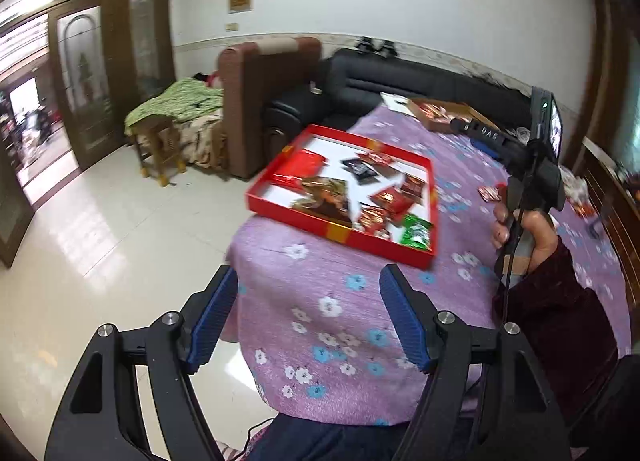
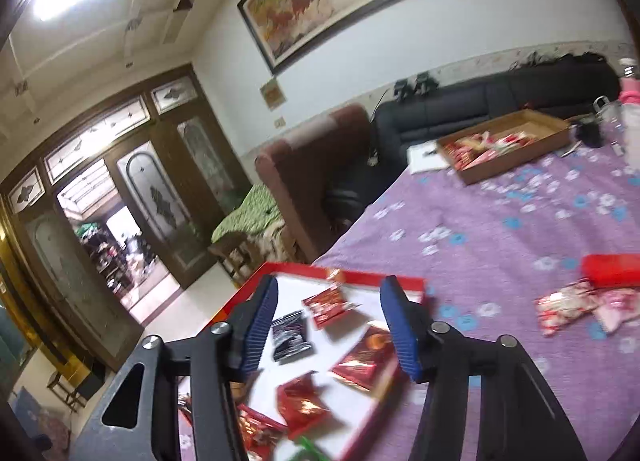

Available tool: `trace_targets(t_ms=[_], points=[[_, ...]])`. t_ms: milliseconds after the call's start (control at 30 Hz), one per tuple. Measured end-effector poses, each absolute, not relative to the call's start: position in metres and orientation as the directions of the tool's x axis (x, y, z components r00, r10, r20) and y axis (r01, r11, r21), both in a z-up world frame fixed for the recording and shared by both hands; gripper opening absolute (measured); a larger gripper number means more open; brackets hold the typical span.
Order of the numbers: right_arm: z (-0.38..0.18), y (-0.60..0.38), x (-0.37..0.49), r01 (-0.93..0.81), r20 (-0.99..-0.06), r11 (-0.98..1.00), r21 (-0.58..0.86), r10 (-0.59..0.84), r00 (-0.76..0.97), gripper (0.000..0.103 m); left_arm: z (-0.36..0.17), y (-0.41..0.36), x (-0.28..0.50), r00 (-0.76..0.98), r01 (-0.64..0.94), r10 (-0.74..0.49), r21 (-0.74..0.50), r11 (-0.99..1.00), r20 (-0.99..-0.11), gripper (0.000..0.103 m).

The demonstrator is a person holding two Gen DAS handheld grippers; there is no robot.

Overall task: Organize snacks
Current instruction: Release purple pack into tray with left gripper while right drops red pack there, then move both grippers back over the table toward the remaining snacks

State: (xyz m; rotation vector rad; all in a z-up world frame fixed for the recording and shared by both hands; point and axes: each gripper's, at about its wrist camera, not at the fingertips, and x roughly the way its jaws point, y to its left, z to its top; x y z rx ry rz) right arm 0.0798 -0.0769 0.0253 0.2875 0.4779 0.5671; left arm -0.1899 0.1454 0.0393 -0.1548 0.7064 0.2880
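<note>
Two trays stand on the purple flowered tablecloth (image 1: 320, 321): a red tray (image 1: 340, 227) with a white floor near the table's edge, and a brown wooden tray (image 2: 516, 157) well beyond it, toward the black sofa (image 1: 400, 77). In the left wrist view about nine snack packets lie in the red tray: mostly red ones, one black packet (image 1: 360, 171), one green packet (image 1: 416, 233) at its near right corner and one large brown packet (image 1: 324, 197).

Only the left wrist view shows the person's right hand (image 1: 524, 225) clasping the right tool's handle, with a dark red sleeve (image 1: 560, 309) below it. Only the right wrist view shows the contents of the wooden tray, red and pale packets, and a loose pile of pink-and-red packets (image 2: 584, 305) on the cloth to the right of the red tray.

The left gripper (image 1: 308, 309) hangs released over bare cloth just short of the red tray's near wall, nothing between its blue pads (image 1: 212, 321). The right gripper (image 2: 332, 325) stands above the red tray's floor, jaws apart and empty, with the black packet and red packets seen between them below.
</note>
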Motion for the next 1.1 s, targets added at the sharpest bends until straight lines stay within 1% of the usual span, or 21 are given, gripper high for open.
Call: trace_targets(t_ms=[100, 233, 367, 500, 567, 700, 767, 800, 1000, 1100], points=[[0.025, -0.102, 0.085, -0.377, -0.359, 0.841, 0.387, 0.514, 0.779, 0.057, 0.035, 0.139, -0.183, 0.714, -0.275, 0.187, -0.024, 0.961, -0.675, 0.074], [0.024, -0.128, 0.100, -0.314, -0.357, 0.825, 0.469, 0.502, 0.788, 0.057, 0.035, 0.139, -0.181, 0.712, -0.274, 0.198, -0.006, 0.962, -0.673, 0.074], [0.035, -0.121, 0.102, -0.350, -0.340, 0.815, 0.462, 0.527, 0.779, 0.057, 0.037, 0.144, -0.178, 0.710, -0.295, 0.213, -0.009, 0.955, -0.671, 0.074], [0.046, -0.109, 0.098, -0.422, -0.329, 0.789, 0.446, 0.584, 0.742, 0.057, 0.038, 0.139, -0.165, 0.707, -0.285, 0.206, -0.006, 0.958, -0.676, 0.074], [0.049, -0.110, 0.096, -0.439, -0.342, 0.781, 0.445, 0.601, 0.723, 0.058, 0.040, 0.132, -0.154, 0.710, -0.260, 0.180, -0.016, 0.965, -0.681, 0.074], [0.050, -0.146, 0.094, -0.430, -0.387, 0.796, 0.426, 0.590, 0.709, 0.059, 0.046, 0.107, -0.116, 0.727, -0.138, 0.089, -0.018, 0.990, -0.681, 0.074], [0.049, -0.177, 0.090, -0.399, -0.412, 0.825, 0.401, 0.552, 0.725, 0.063, 0.046, 0.091, -0.089, 0.724, -0.056, 0.029, -0.017, 0.998, -0.690, 0.074], [0.047, -0.196, 0.090, -0.380, -0.436, 0.841, 0.386, 0.529, 0.728, 0.071, 0.045, 0.083, -0.071, 0.717, -0.009, -0.007, -0.019, 1.000, -0.697, 0.074], [0.031, -0.316, 0.082, -0.142, -0.587, 0.958, 0.250, 0.266, 0.765, 0.074, 0.041, 0.043, 0.031, 0.676, 0.198, -0.150, -0.017, 0.980, -0.722, 0.074], [0.022, -0.357, 0.083, -0.051, -0.629, 0.971, 0.233, 0.191, 0.753, 0.074, 0.031, 0.019, 0.084, 0.629, 0.270, -0.191, -0.019, 0.963, -0.754, 0.073]])
